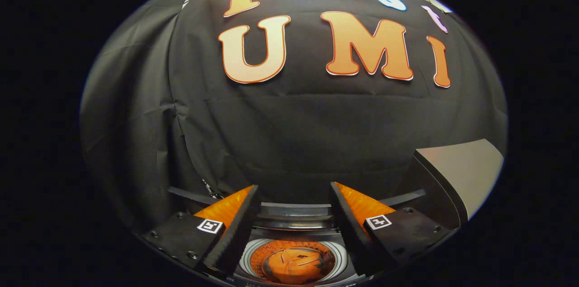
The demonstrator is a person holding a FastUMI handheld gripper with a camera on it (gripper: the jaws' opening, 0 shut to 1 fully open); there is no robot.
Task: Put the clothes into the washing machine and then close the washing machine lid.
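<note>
Clothes (293, 265) down in the washing machine (294, 223) drum — below and between the tongs (294, 196), wide apart, empty.

Orange clothes (294, 266) lie in the washing machine's silver-rimmed drum (248, 257).

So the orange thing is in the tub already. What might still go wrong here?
The orange clothes lie in the washing machine drum, below and between the open gripper fingers, which hold nothing. The lid stands raised to the right of the fingers; pushed carelessly, it may slam. If cloth rides up to the rim, the lid might pinch it.
</note>
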